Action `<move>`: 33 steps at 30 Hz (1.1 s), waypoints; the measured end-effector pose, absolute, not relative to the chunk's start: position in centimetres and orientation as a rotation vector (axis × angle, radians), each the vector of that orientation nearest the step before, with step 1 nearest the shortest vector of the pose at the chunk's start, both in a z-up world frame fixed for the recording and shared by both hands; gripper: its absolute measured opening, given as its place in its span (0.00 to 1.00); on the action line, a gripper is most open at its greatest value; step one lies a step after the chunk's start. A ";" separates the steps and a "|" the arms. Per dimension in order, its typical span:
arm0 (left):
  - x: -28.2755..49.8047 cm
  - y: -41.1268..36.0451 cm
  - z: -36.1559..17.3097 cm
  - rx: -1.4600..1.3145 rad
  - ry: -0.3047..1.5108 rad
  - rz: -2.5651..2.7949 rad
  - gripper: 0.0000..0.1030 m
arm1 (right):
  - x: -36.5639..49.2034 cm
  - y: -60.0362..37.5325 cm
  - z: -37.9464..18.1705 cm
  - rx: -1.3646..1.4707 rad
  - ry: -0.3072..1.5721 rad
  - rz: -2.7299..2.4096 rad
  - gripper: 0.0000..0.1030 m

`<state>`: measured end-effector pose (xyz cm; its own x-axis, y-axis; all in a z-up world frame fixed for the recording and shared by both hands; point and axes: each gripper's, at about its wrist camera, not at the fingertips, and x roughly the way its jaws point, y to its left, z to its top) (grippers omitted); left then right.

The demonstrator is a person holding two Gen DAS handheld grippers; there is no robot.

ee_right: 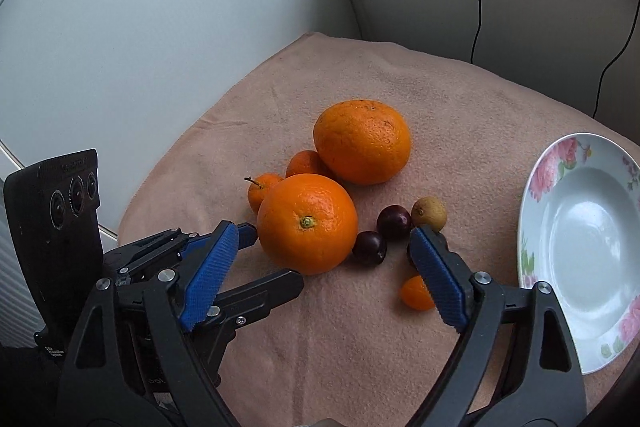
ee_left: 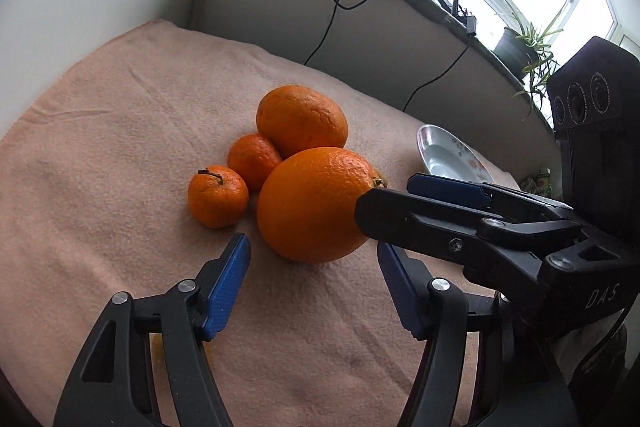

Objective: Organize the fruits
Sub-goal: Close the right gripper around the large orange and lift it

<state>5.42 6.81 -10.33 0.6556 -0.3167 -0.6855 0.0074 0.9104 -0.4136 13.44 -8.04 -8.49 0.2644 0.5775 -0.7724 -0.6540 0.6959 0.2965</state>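
Two tools, left tool [ee_left: 314, 259] and right tool [ee_right: 322, 277], are both released, gripping nothing. We see the near orange [ee_right: 307, 223] just ahead of them on the peach cloth [ee_right: 360, 347]. Behind it sit another orange [ee_right: 362, 141] and two mandarins [ee_left: 218, 197]; right of it, two dark fruits, perhaps cherries [ee_right: 394, 221], then the plate [ee_right: 592, 247].

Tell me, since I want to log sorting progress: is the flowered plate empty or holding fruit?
Empty. The flowered plate shows only its bare white basin; both oranges, the tangerines and the small fruits lie on the pink towel.
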 end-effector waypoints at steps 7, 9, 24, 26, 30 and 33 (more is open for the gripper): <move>5.9 6.7 -10.8 -0.399 0.845 -0.194 0.60 | 13.9 -6.4 -9.3 -0.141 1.031 0.849 0.75; 6.0 6.6 -10.8 -0.398 0.844 -0.199 0.60 | 14.2 -6.1 -9.8 -0.145 1.047 0.849 0.74; 6.4 6.5 -11.0 -0.409 0.842 -0.214 0.59 | 14.4 -5.2 -10.6 -0.179 1.072 0.856 0.65; 6.3 6.4 -10.9 -0.403 0.839 -0.214 0.59 | 14.2 -5.3 -10.5 -0.181 1.065 0.854 0.65; 6.0 6.1 -10.6 -0.388 0.829 -0.214 0.59 | 13.8 -5.3 -10.3 -0.178 1.049 0.851 0.65; 5.8 5.8 -10.2 -0.379 0.821 -0.217 0.59 | 13.6 -5.9 -9.9 -0.168 1.039 0.846 0.65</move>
<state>5.83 5.80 -10.22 0.6643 -0.3319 -0.6697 0.0422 0.9112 -0.4098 13.59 -5.85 -9.89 0.2306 0.5361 -0.8121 -0.6861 0.6814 0.2550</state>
